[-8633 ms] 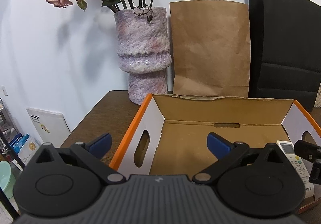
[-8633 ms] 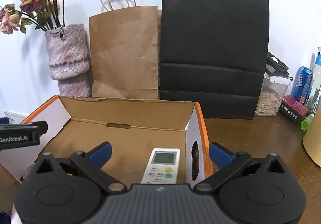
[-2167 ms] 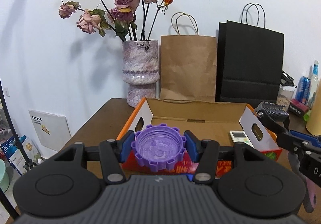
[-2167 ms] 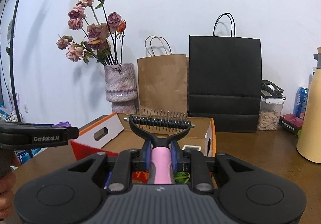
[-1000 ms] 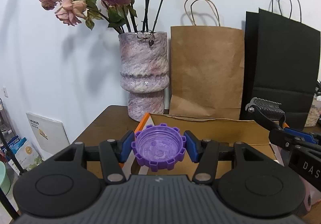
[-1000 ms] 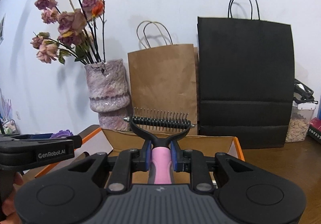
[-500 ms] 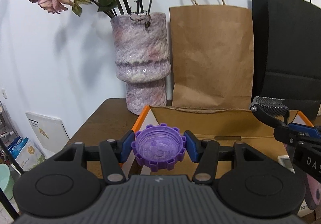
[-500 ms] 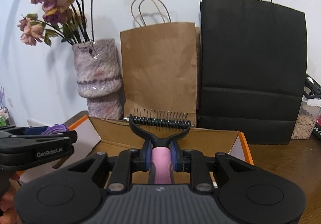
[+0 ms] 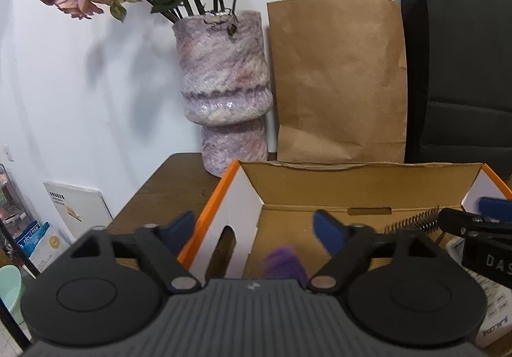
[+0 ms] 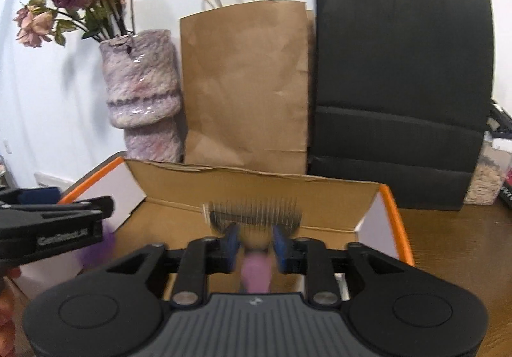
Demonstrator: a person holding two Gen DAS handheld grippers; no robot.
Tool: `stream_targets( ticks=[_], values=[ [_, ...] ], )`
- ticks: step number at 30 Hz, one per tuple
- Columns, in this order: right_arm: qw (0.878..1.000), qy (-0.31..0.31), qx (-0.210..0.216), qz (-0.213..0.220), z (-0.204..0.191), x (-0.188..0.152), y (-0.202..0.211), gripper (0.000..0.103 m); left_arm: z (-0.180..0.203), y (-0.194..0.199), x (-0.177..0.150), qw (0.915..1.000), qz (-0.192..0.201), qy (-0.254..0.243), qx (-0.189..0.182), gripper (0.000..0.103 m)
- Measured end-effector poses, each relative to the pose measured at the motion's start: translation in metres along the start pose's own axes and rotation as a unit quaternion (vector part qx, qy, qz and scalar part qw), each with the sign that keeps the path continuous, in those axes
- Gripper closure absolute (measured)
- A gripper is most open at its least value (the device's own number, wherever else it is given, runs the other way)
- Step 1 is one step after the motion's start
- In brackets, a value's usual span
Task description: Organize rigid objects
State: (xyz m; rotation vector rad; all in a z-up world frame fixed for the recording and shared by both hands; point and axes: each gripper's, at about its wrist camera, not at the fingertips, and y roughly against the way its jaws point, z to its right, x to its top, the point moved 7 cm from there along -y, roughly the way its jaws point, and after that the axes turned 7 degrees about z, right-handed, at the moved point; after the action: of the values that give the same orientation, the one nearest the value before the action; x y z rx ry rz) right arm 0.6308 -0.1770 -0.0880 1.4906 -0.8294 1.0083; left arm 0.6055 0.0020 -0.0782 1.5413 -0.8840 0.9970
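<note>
Left gripper point(image 9: 252, 229) with jaws just opened and standing wide apart, one blue finger point(image 9: 328, 230) over the inside of the cardboard box point(image 9: 361, 184), the other outside its left wall. Purple lid point(image 9: 284, 262) free between the fingers, blurred, low against the gripper body and above the box floor; touching neither pad.

Right gripper point(image 10: 255, 243) also just opened, jaws only partly apart. Pet comb point(image 10: 254, 214) between them, blurred, its pink handle point(image 10: 256, 270) no longer pressed by the pads, metal teeth pointing up toward the far box wall. Not possible to tell whether the comb rests on anything. Seen from the left wrist, comb teeth point(image 9: 412, 224) inside the box at the right, near a white remote control point(image 9: 494, 315) lying on the box floor.
</note>
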Motion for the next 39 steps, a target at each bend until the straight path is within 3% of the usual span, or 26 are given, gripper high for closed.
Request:
stream_targets(
  ticks=[1,3,5,7,22,39],
  values=[
    [1.000,-0.002,-0.006,0.003,0.003,0.001,0.001,0.038,-0.001,0.000,0.000,1.0000,0.001,0.001,0.002,0.010],
    [1.000,-0.006,-0.017,0.005,0.009,0.002,0.003,0.030,-0.002,0.002,0.001,1.0000,0.006,0.003,0.005,0.000],
    [1.000,-0.014,-0.026,0.004,0.014,0.002,0.003,0.011,-0.002,0.003,0.003,0.9999,0.010,0.003,0.004,0.000],
    [0.999,-0.018,-0.028,0.007,0.018,0.003,0.004,0.000,-0.001,0.004,0.004,0.9999,0.013,0.003,0.003,0.000],
    [0.999,-0.015,-0.026,0.014,0.018,0.006,0.013,0.000,-0.002,0.013,0.006,0.9998,0.019,0.009,0.002,0.000],
    [0.999,-0.011,-0.023,0.038,0.024,0.001,0.057,0.000,-0.008,0.050,0.000,0.9995,0.026,0.019,-0.003,0.000]
  ],
)
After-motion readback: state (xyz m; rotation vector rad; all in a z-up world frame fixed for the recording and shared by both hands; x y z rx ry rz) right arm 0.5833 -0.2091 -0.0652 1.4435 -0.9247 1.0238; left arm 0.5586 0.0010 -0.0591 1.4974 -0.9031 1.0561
